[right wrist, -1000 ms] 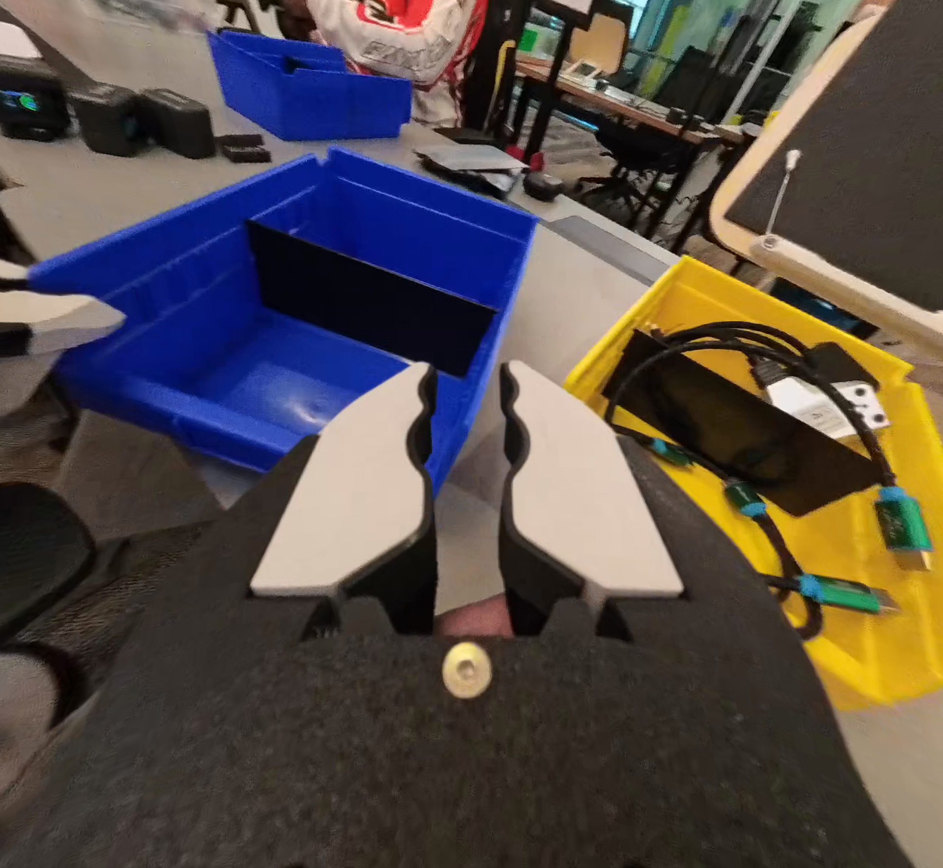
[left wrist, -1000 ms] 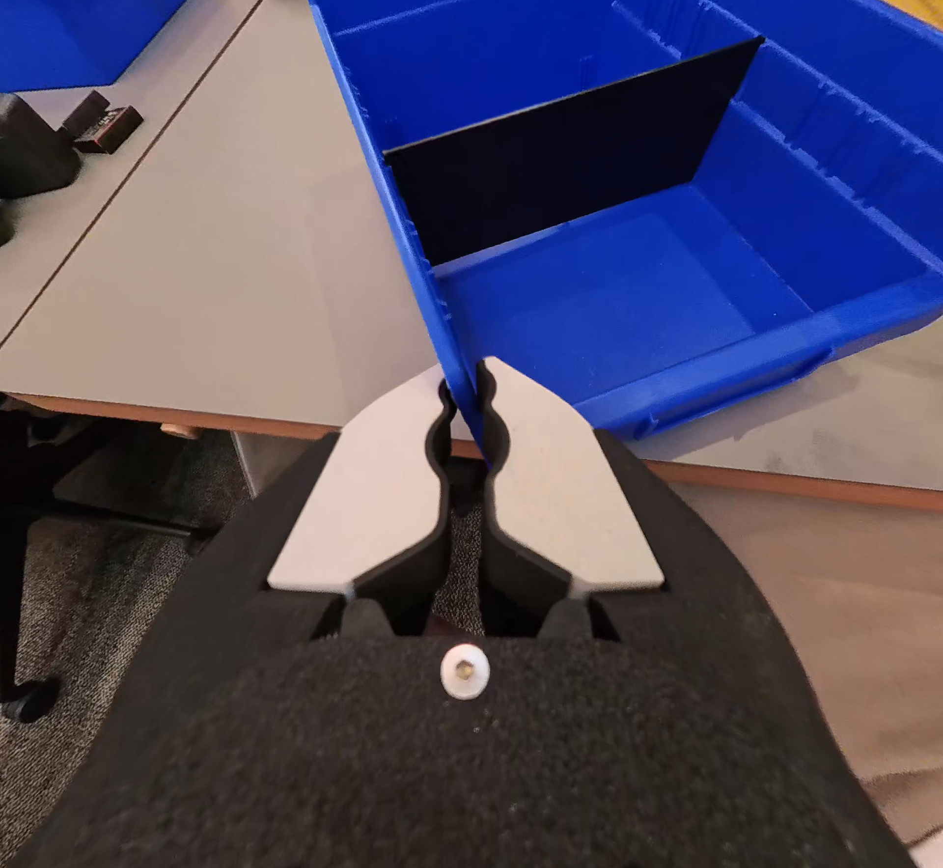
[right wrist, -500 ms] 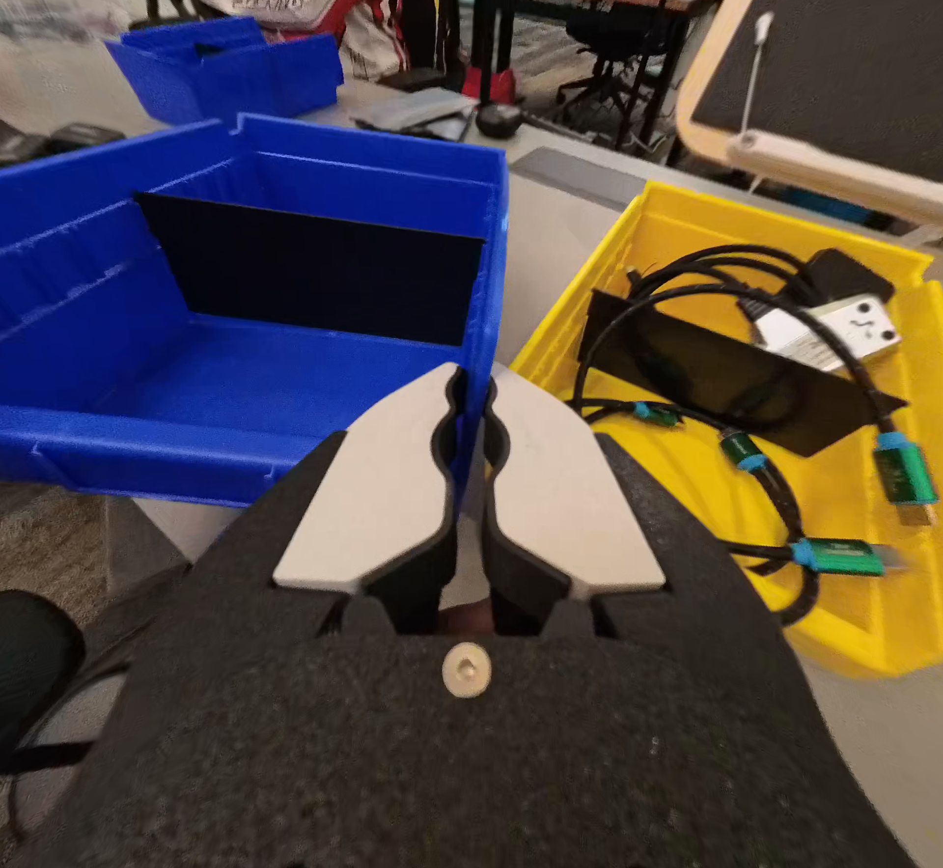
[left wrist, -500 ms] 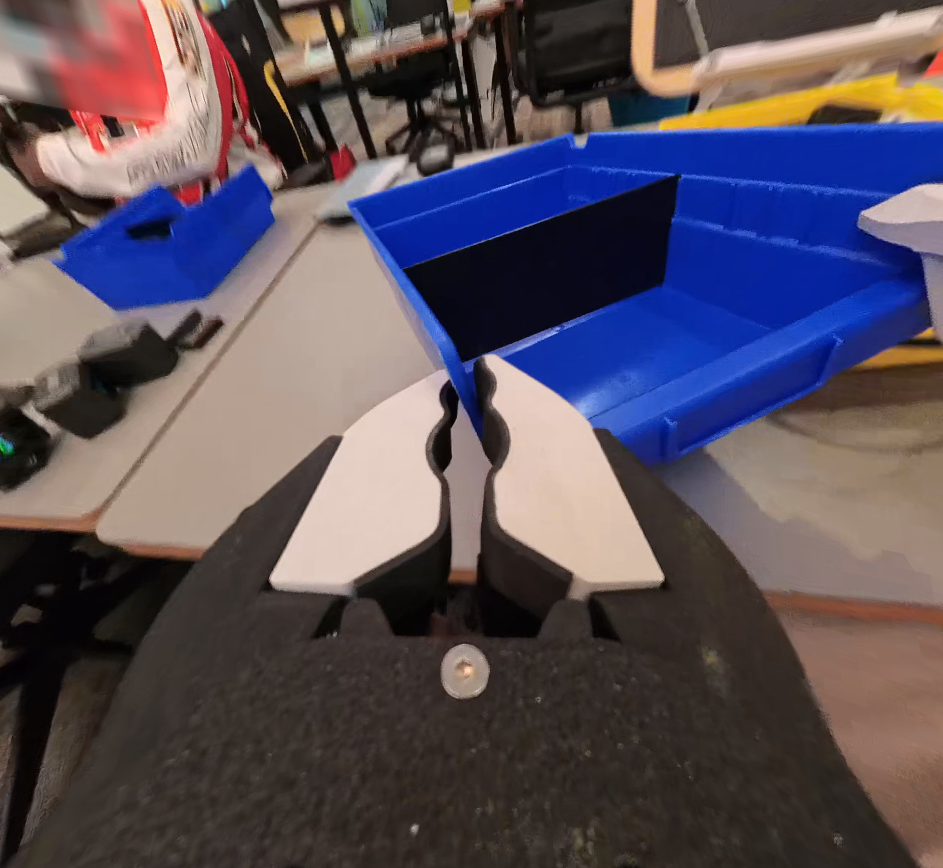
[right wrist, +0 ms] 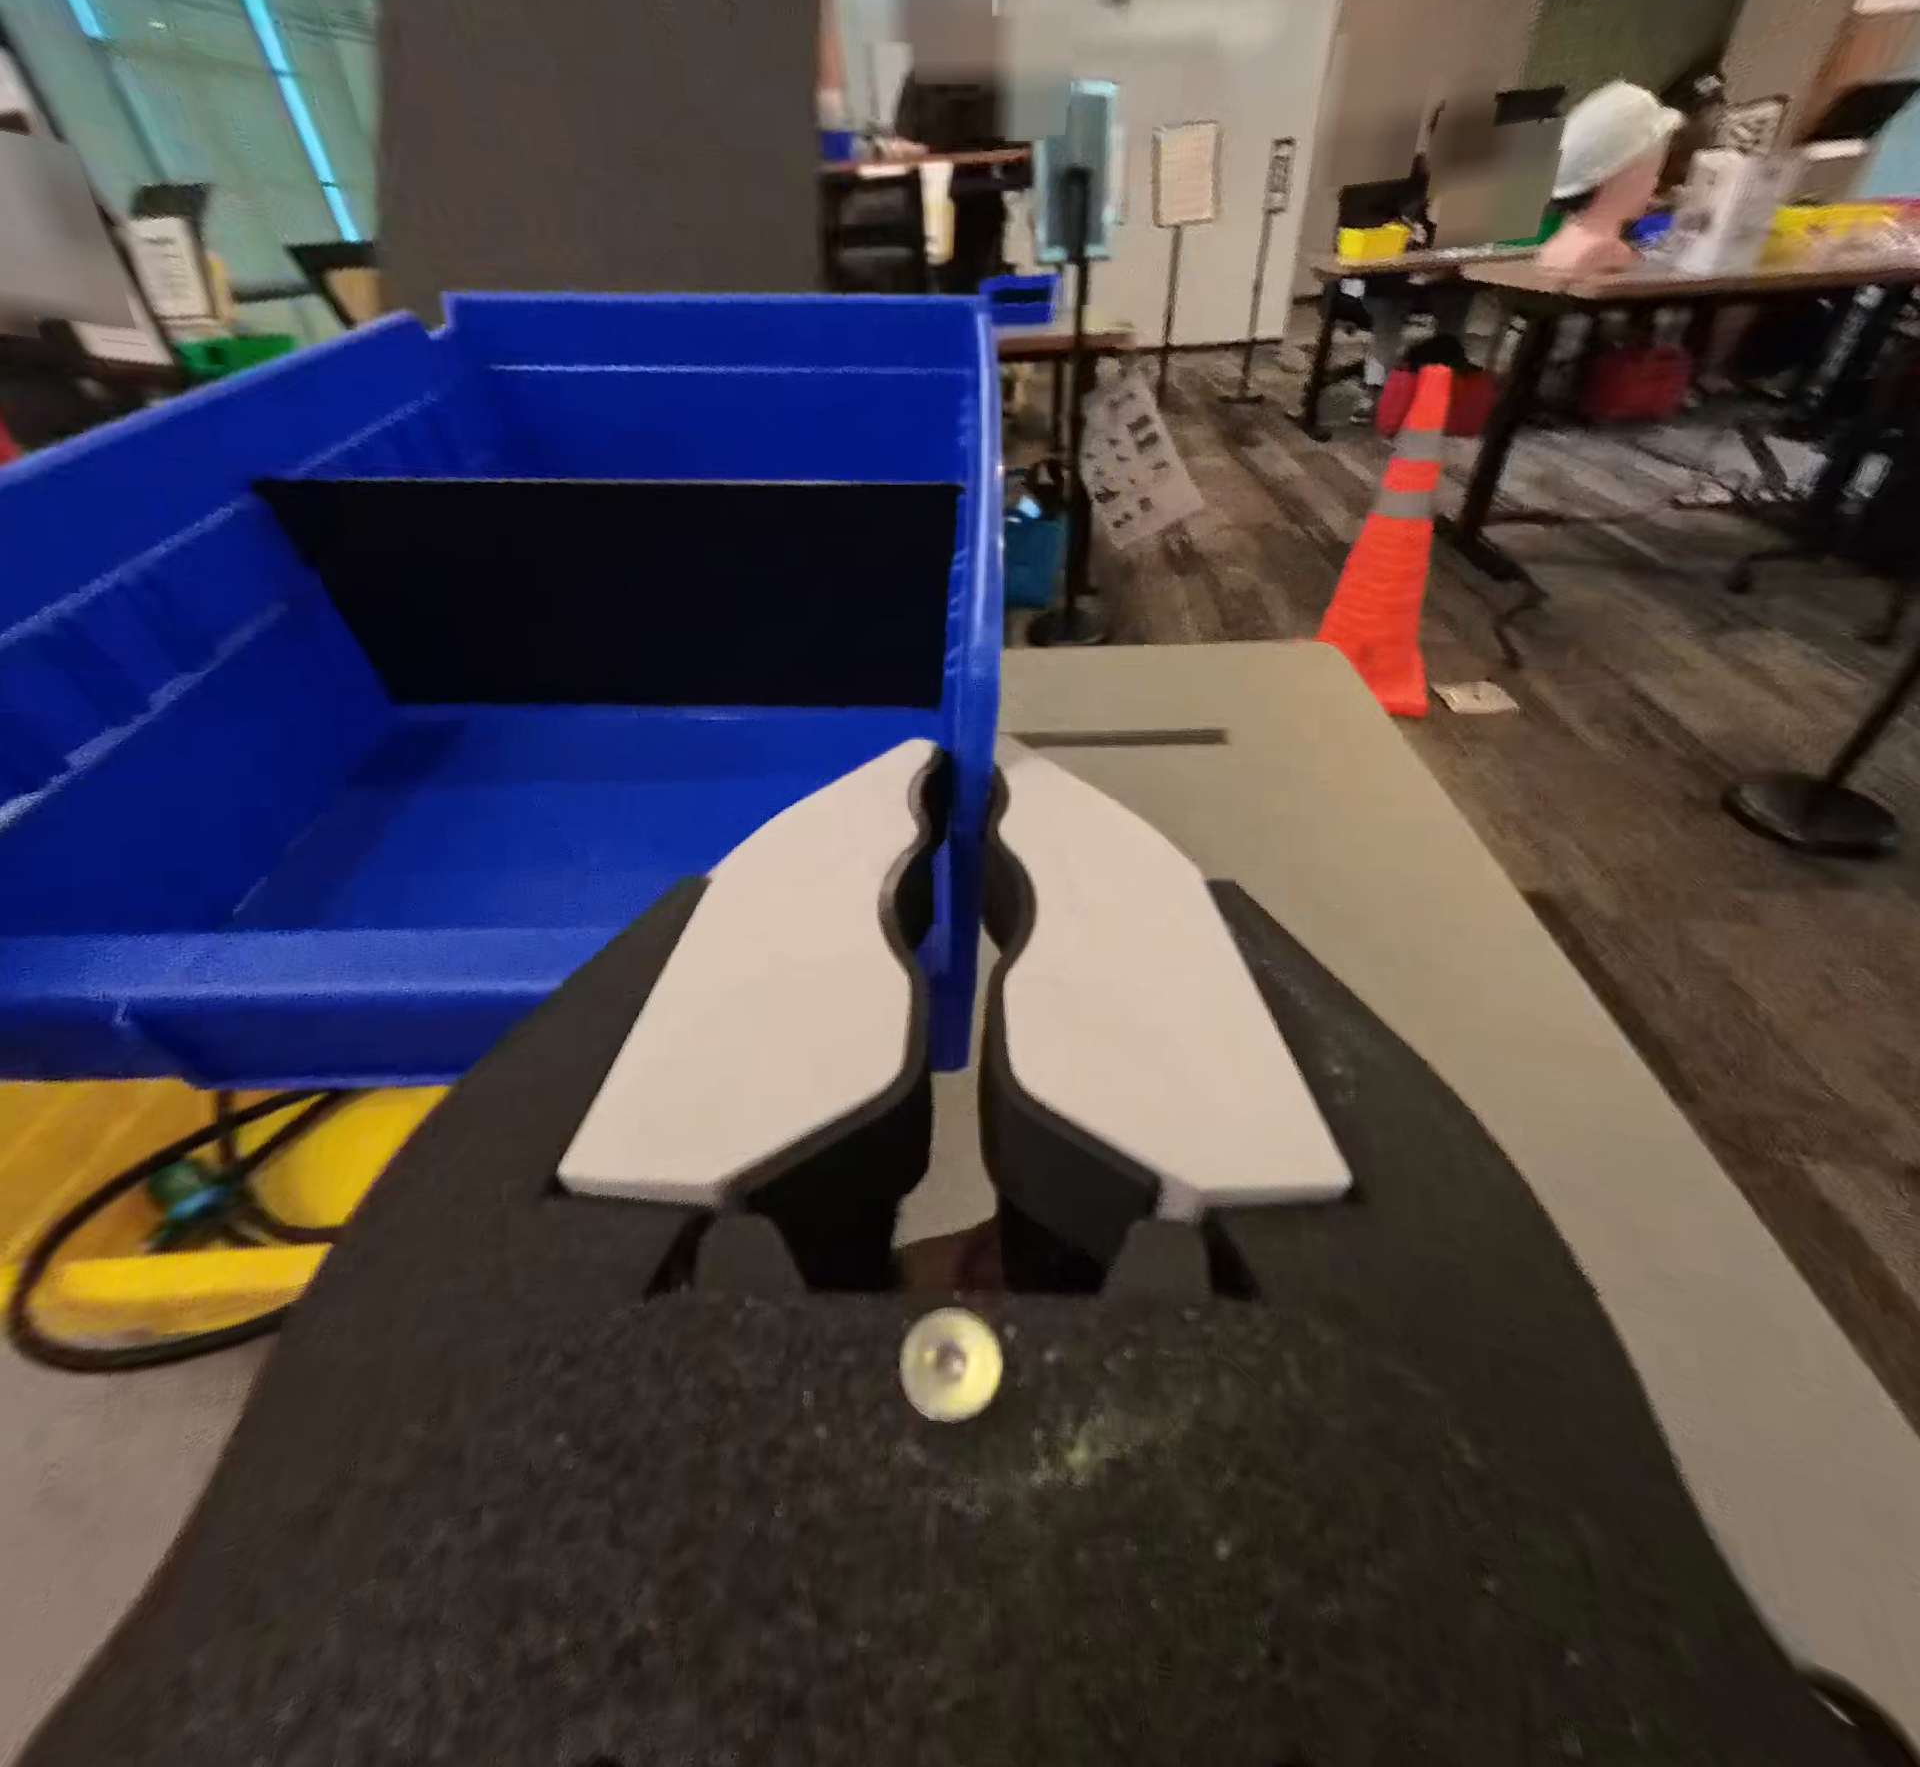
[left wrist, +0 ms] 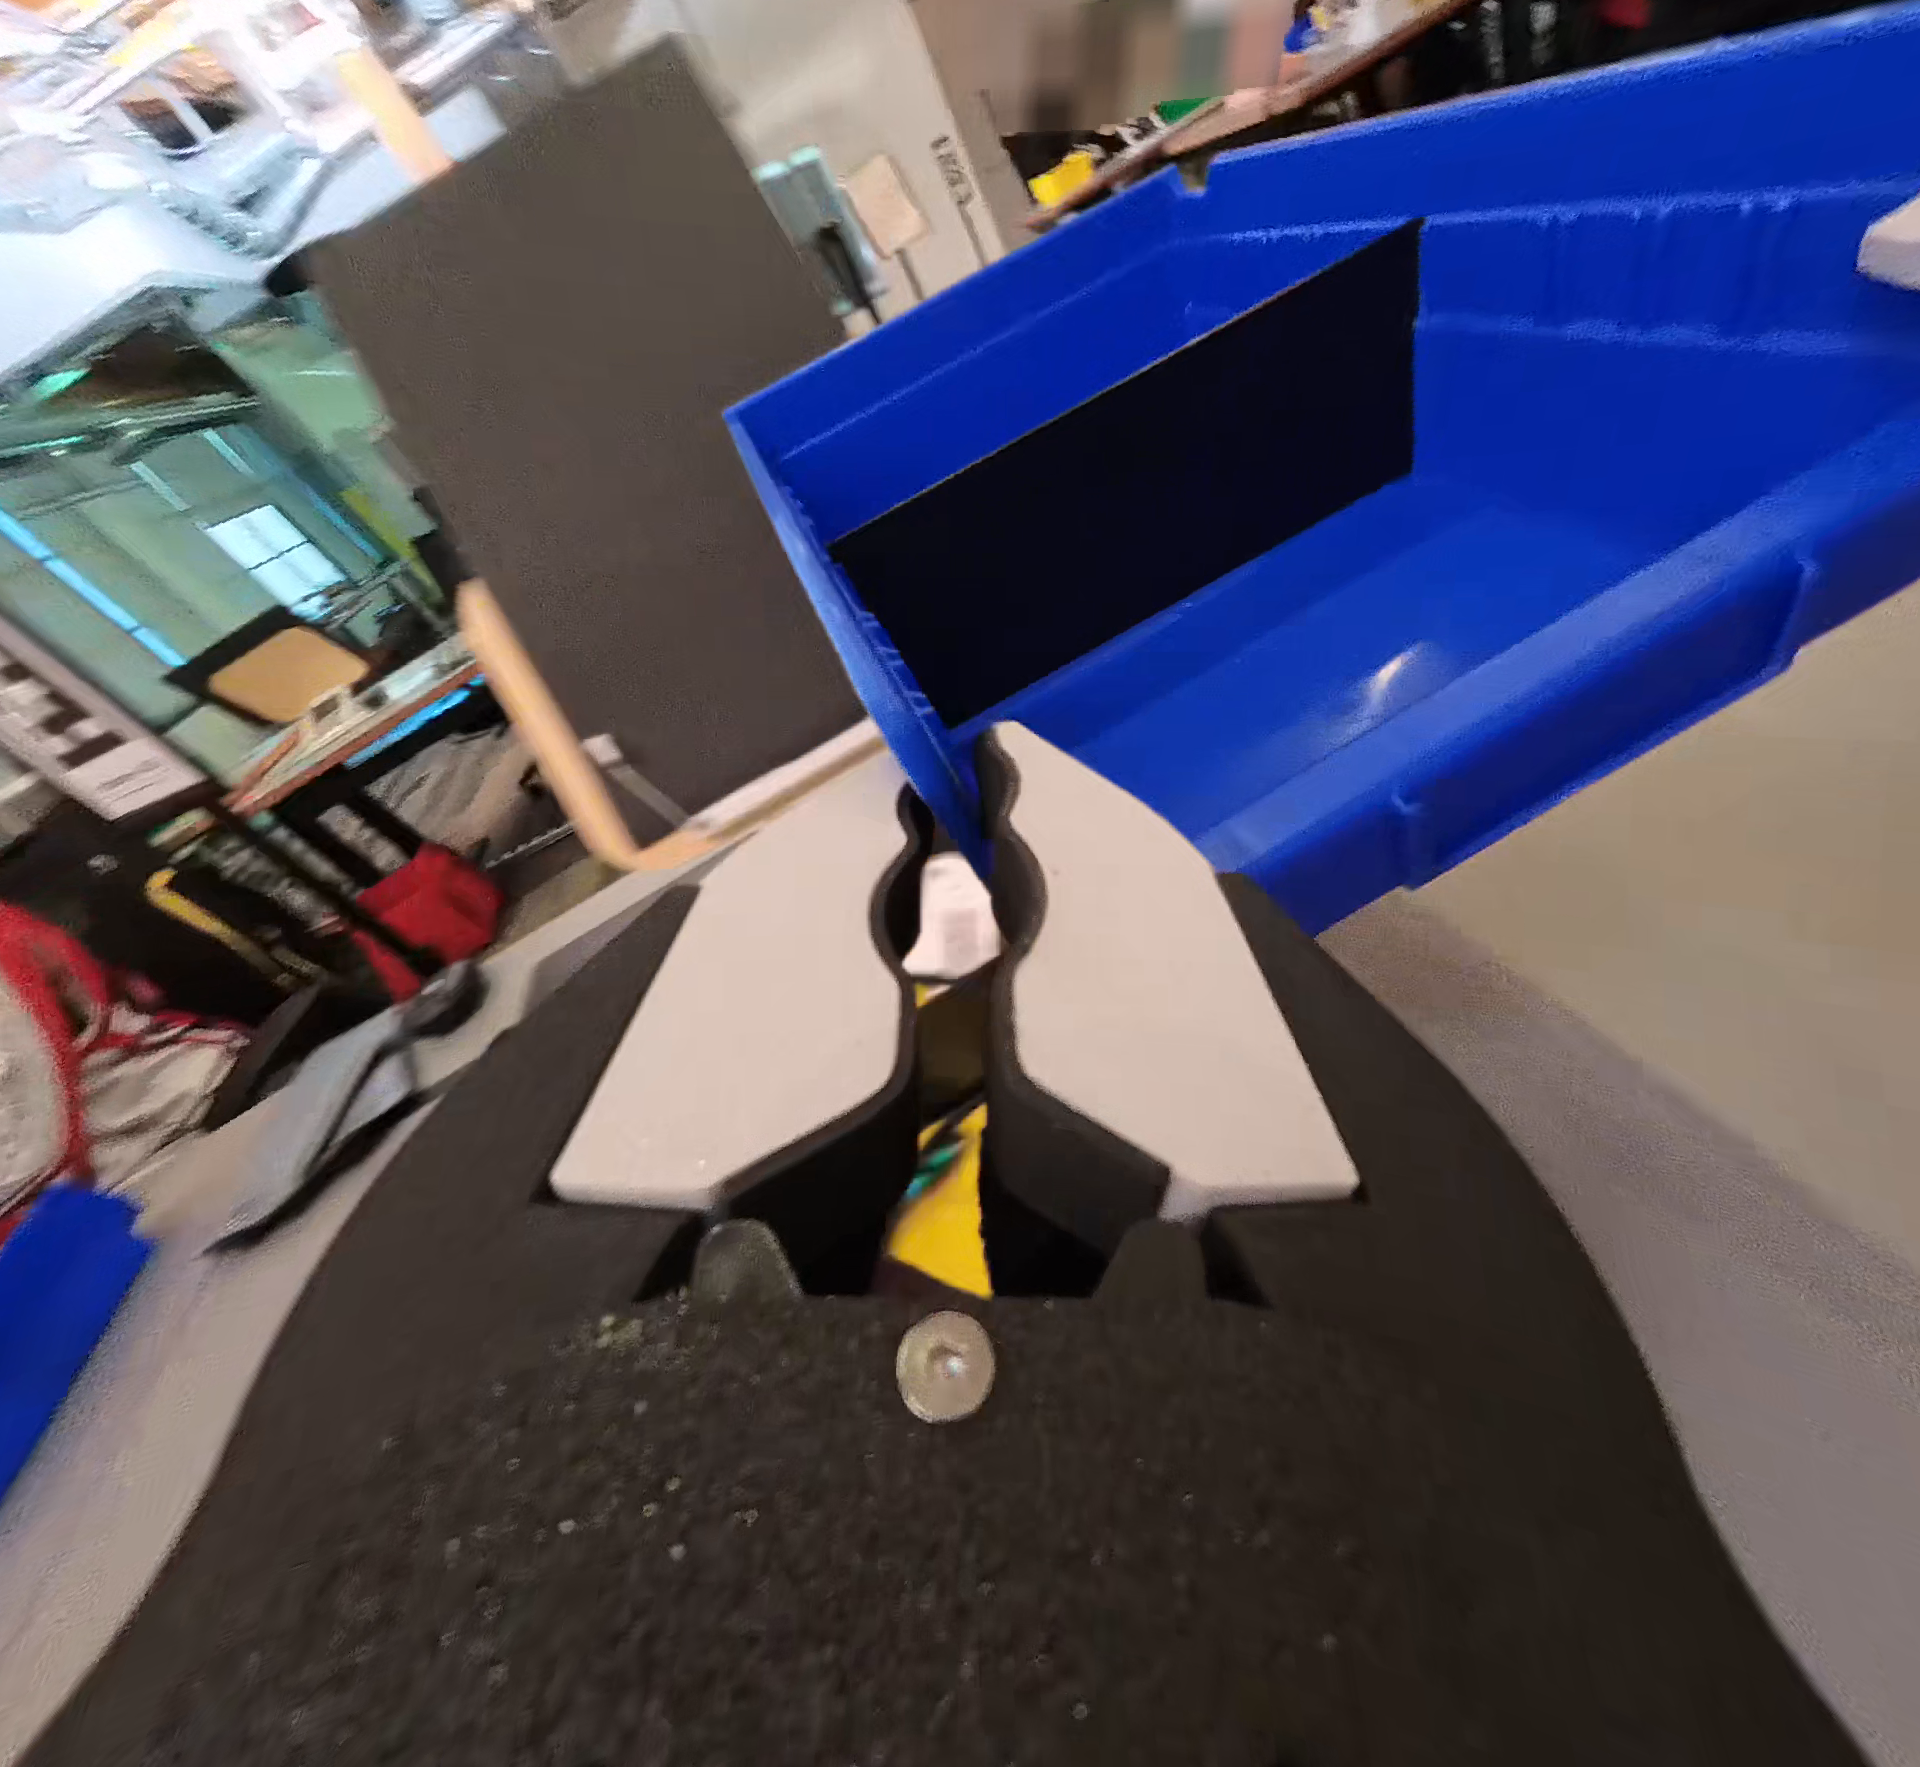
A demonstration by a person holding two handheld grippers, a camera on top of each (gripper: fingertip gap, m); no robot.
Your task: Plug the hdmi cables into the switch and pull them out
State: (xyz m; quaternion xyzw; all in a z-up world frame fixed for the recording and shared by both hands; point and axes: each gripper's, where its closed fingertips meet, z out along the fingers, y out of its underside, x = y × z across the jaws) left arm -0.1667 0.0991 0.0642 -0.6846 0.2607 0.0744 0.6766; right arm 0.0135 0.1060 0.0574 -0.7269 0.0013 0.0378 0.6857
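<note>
An empty blue bin with a black divider is held off the grey table, tilted. My left gripper is shut on its left wall. My right gripper is shut on its right wall, and one of its fingers also shows in the left wrist view. The blue bin hangs over a yellow bin that holds black HDMI cables with a green plug. The switch is hidden, apart from a white patch that may be it.
The grey table runs ahead and to the right, with its edge on the right. An orange cone stands on the floor beyond. Another blue bin sits at lower left. Desks and people are in the background. The gap from one gripper's tips to the other's is roughly 20 centimetres.
My right gripper closed on the blue bin's right wall. Both grippers then lifted the bin off the table and carried it to the right, over the yellow bin.
</note>
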